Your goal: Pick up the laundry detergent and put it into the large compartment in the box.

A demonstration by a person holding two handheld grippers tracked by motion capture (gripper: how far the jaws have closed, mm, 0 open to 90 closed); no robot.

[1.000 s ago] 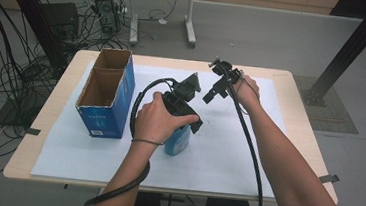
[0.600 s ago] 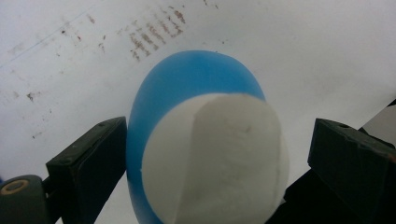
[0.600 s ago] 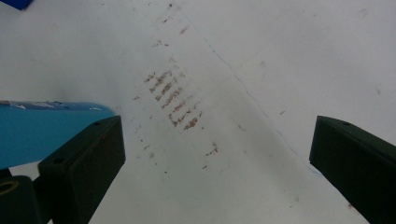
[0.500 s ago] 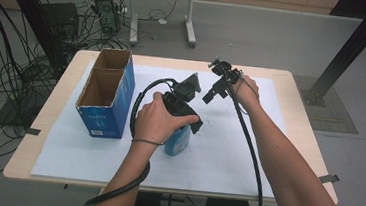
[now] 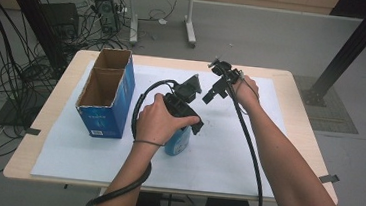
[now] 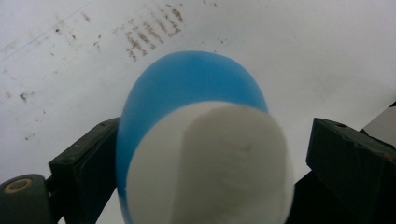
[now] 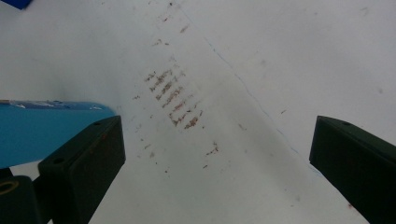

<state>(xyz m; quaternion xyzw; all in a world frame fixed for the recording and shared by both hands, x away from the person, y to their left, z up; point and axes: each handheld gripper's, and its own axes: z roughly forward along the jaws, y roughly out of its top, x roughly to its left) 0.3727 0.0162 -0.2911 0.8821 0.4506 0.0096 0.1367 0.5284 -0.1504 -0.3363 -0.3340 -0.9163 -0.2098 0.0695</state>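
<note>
A blue bottle (image 5: 176, 143) with a white cap (image 6: 210, 163) stands upright on the white sheet (image 5: 247, 154) near the table's middle. My left gripper (image 5: 185, 127) points down over it, open. In the left gripper view the bottle (image 6: 187, 88) sits between the jaws (image 6: 210, 154), against the left one and with a gap to the right one. My right gripper (image 5: 210, 95) hovers over the sheet farther back, open, with nothing between its jaws (image 7: 219, 154). In the right gripper view the bottle's blue side (image 7: 42, 128) shows at the left edge.
An open blue cardboard box (image 5: 106, 96) stands at the left of the sheet. Brown smudges (image 7: 175, 100) mark the sheet between bottle and right gripper. The wooden table edge (image 5: 300, 118) frames the sheet. Cables and table legs stand on the floor beyond.
</note>
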